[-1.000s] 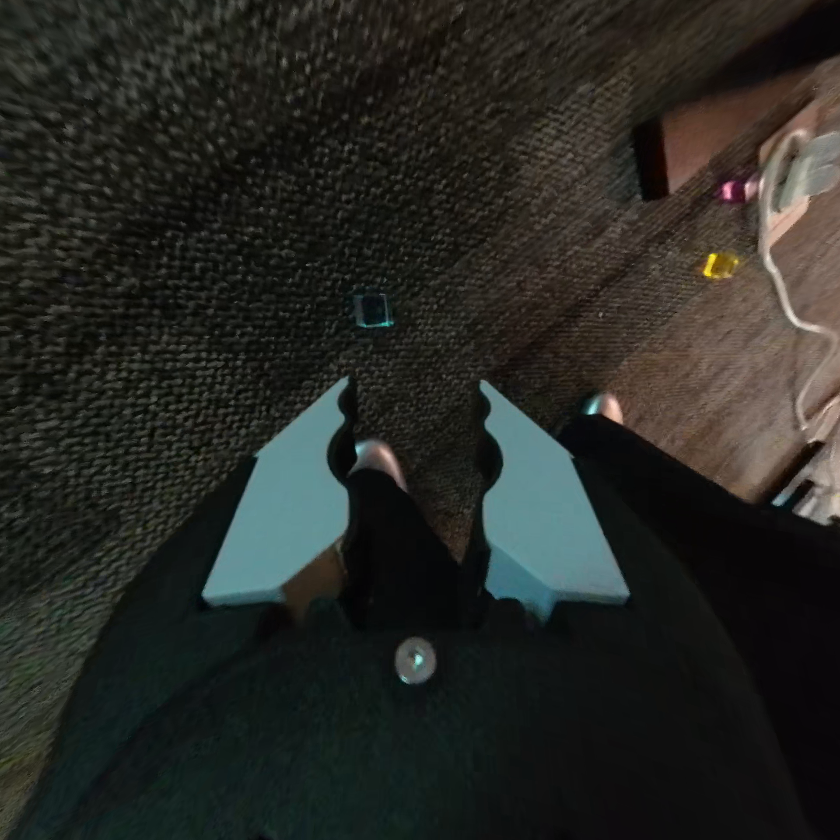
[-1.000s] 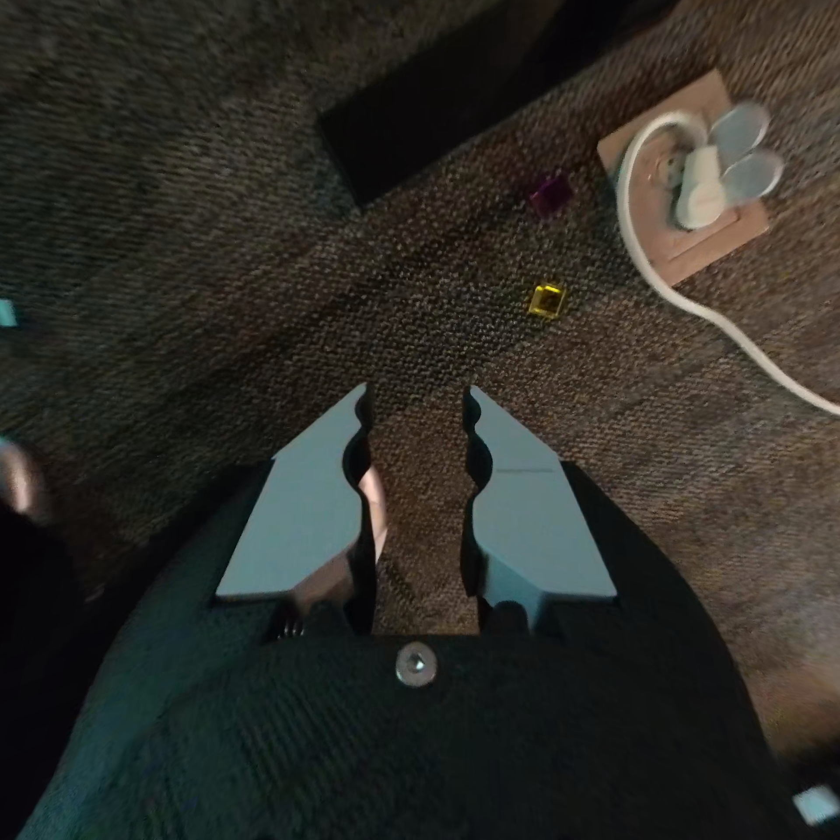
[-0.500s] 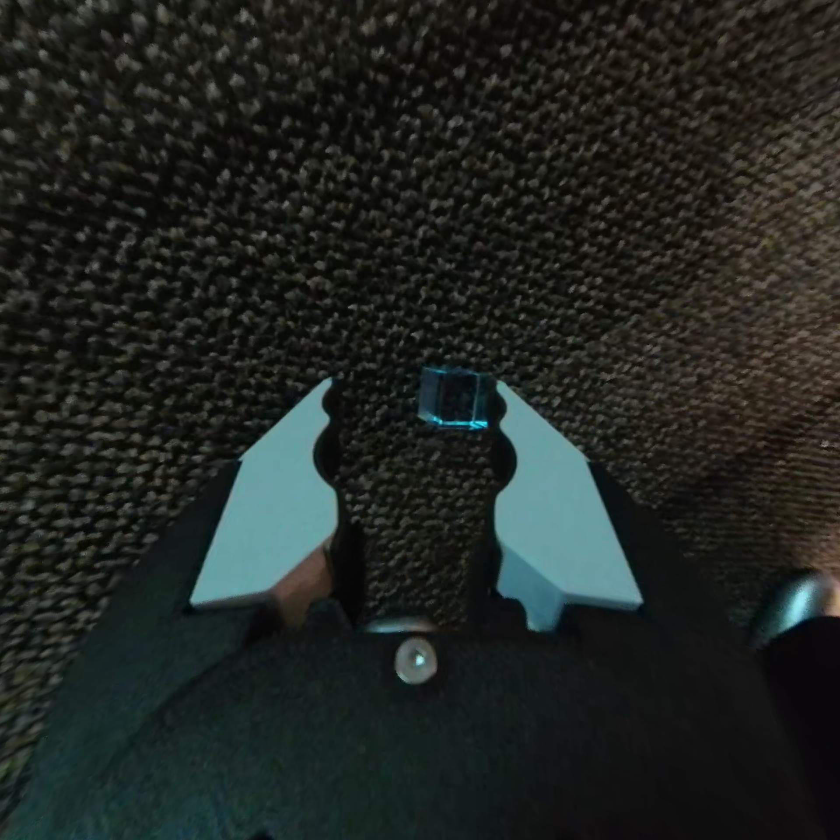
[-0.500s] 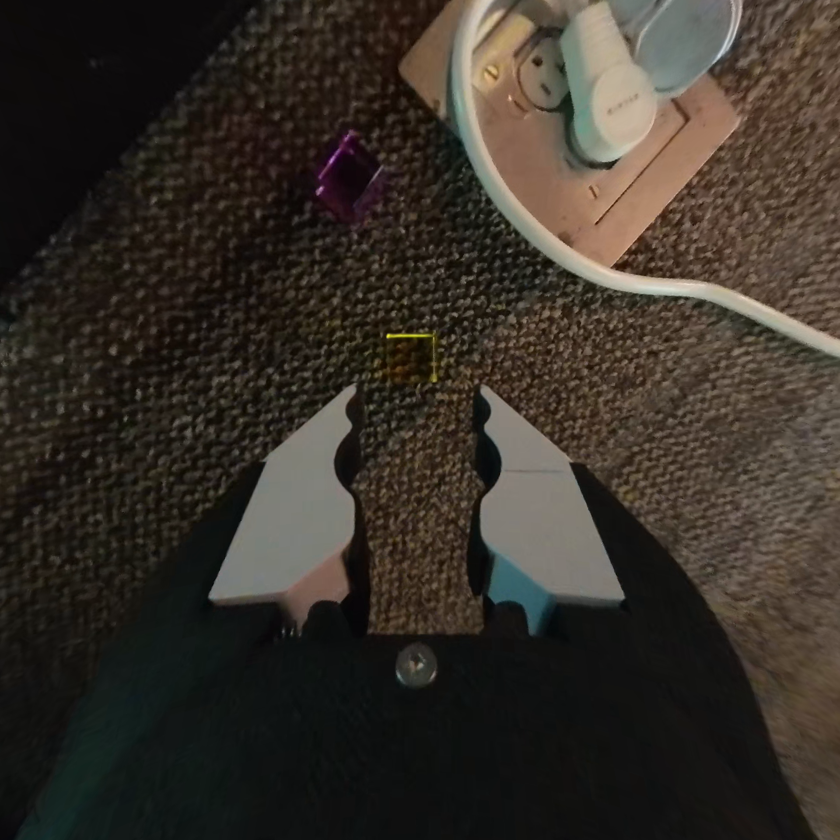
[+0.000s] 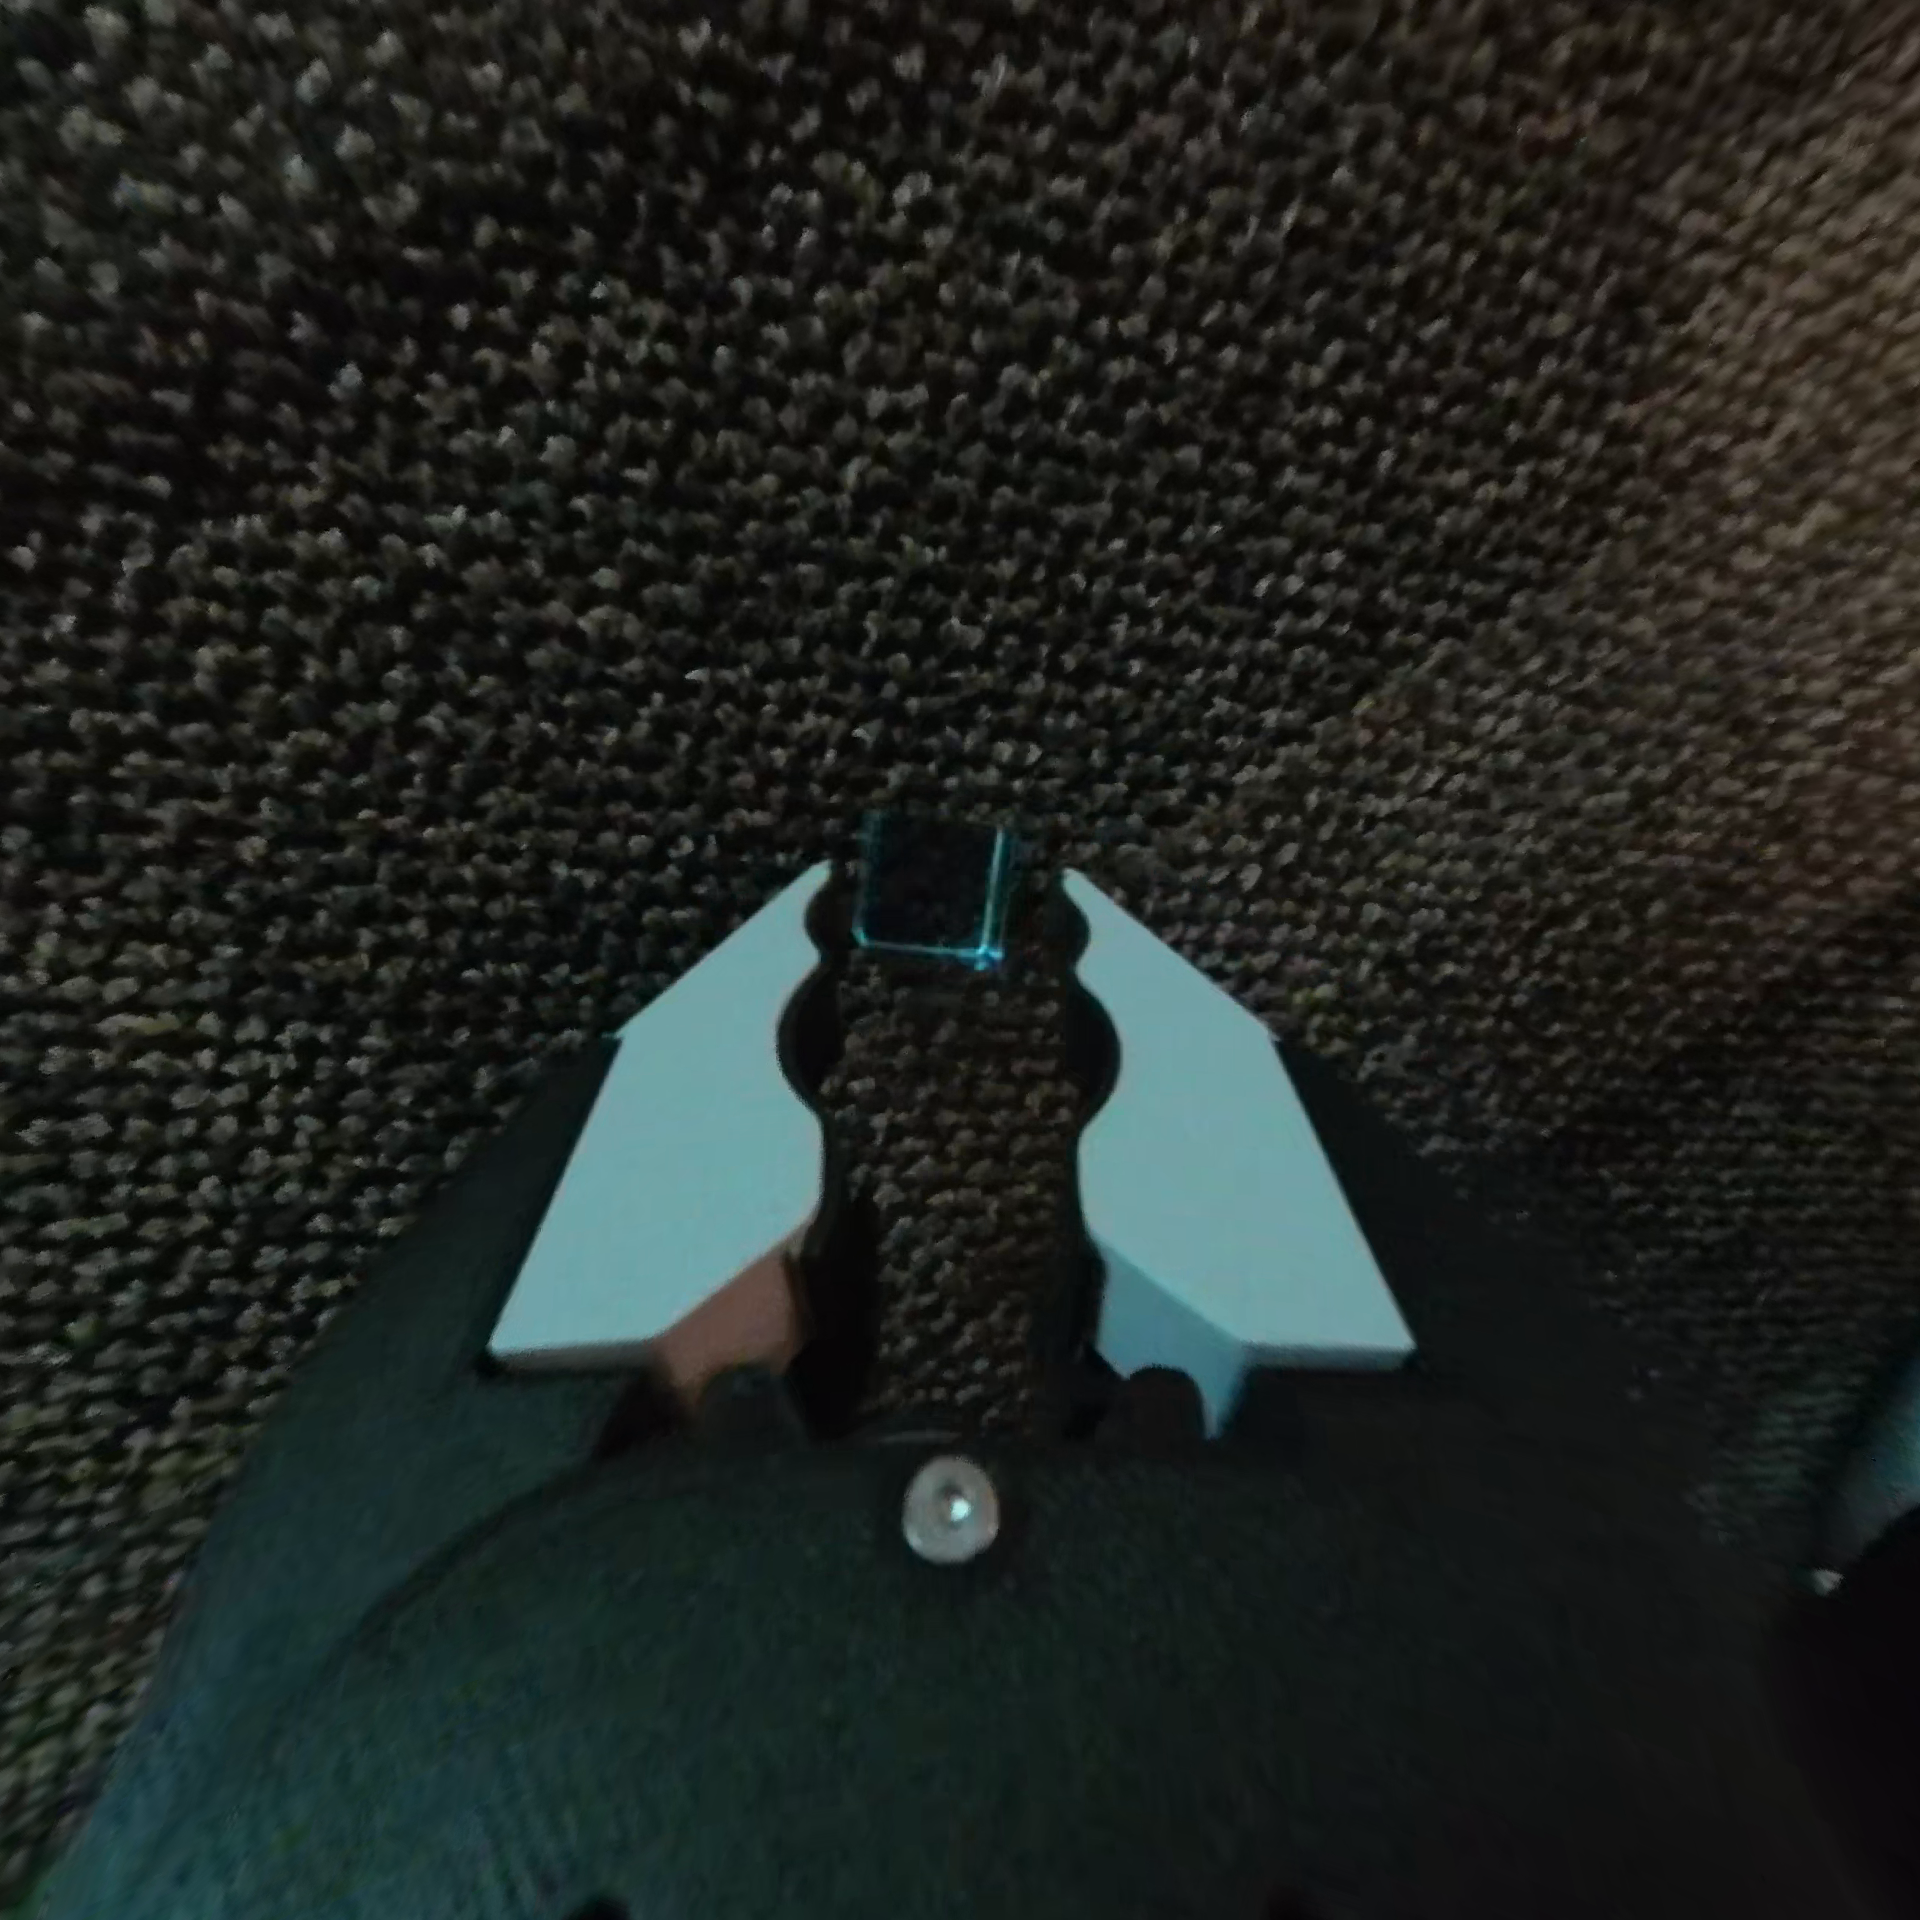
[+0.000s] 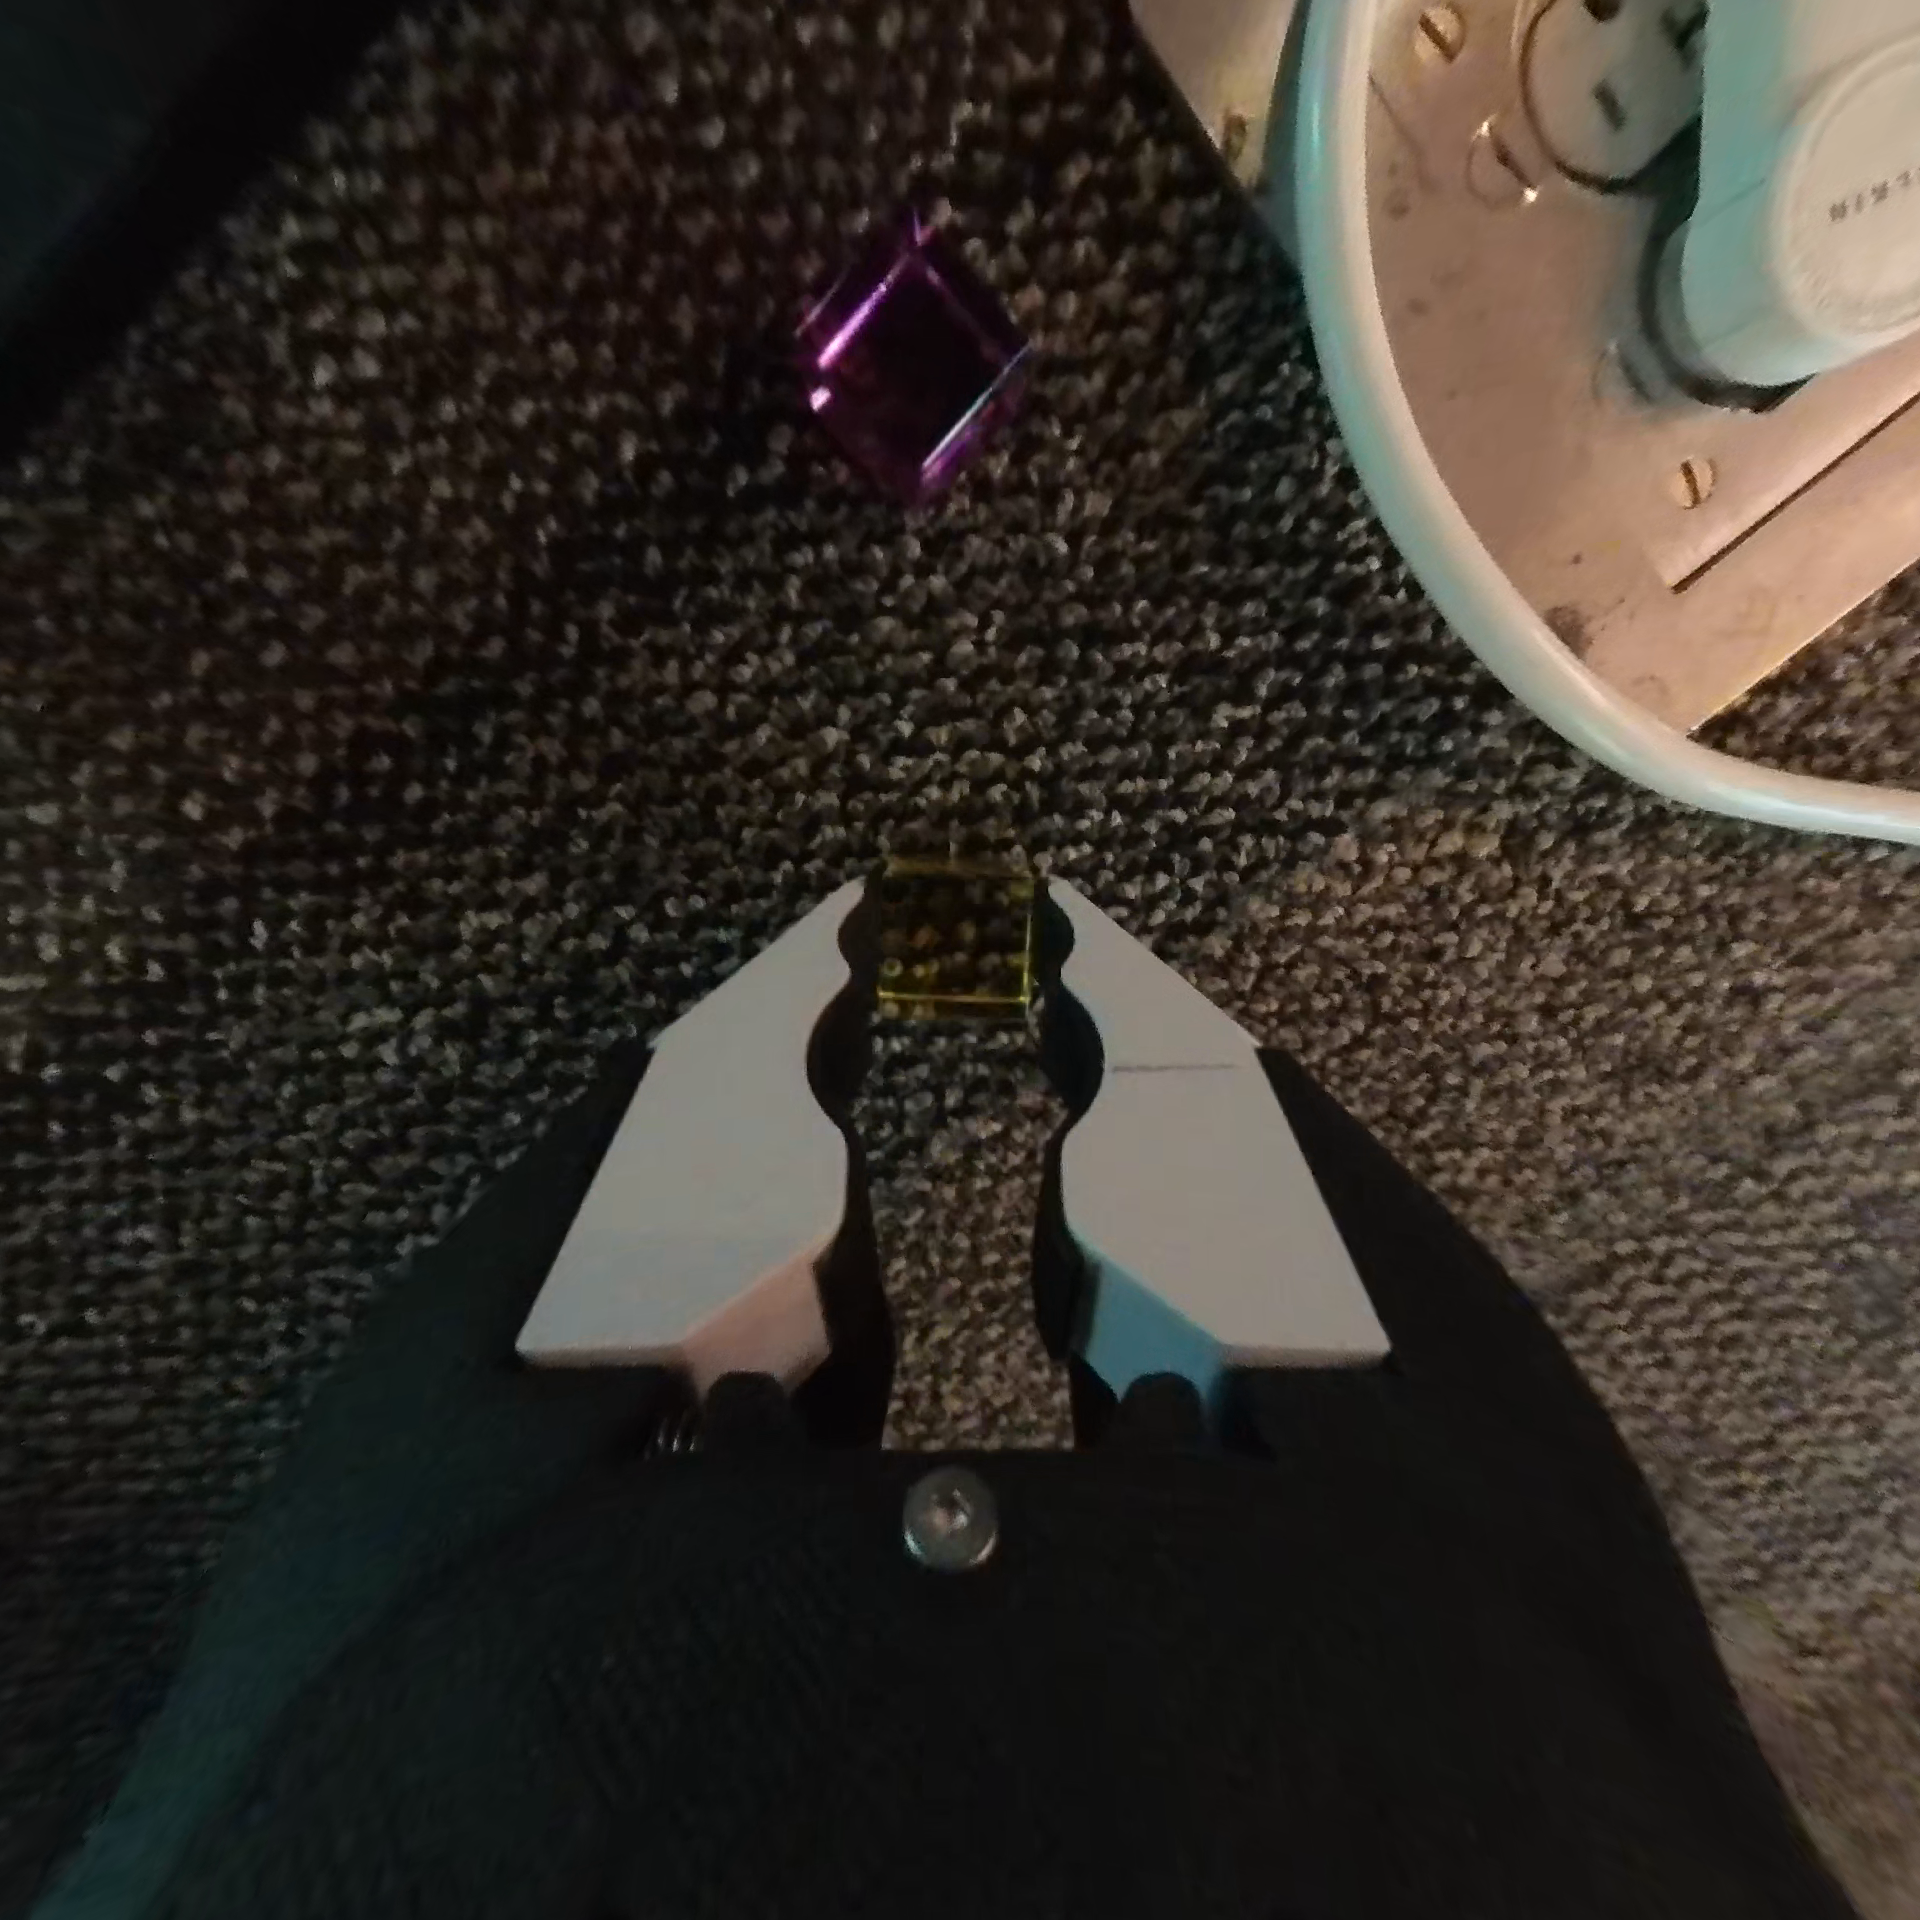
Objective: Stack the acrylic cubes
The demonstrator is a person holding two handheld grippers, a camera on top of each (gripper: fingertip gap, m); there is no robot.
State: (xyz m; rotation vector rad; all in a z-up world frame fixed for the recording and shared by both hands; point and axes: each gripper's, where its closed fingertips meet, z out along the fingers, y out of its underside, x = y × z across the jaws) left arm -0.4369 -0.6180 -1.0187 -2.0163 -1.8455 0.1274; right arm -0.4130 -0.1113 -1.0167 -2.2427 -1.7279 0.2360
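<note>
In the left wrist view a clear blue acrylic cube (image 5: pixel 930 902) lies on the dark carpet between my left gripper's (image 5: pixel 945 899) fingertips. A little carpet shows on each side of it, so the pads do not press on it and the gripper is open. In the right wrist view a clear yellow cube (image 6: pixel 956 945) sits between my right gripper's (image 6: pixel 958 920) fingertips. Both pads lie against its sides, and it rests on the carpet. A purple cube (image 6: pixel 909 379) lies tilted on the carpet farther ahead, slightly to the left.
A metal floor outlet plate (image 6: pixel 1507 468) with a white plug (image 6: pixel 1818 239) sits at the upper right of the right wrist view. A thick white cable (image 6: pixel 1392 582) curves along its edge. A dark shape (image 6: pixel 125 156) fills the upper left corner.
Both grippers dropped close to the carpet. The left jaws narrowed around the blue cube. The right jaws moved forward over the yellow cube and closed on it.
</note>
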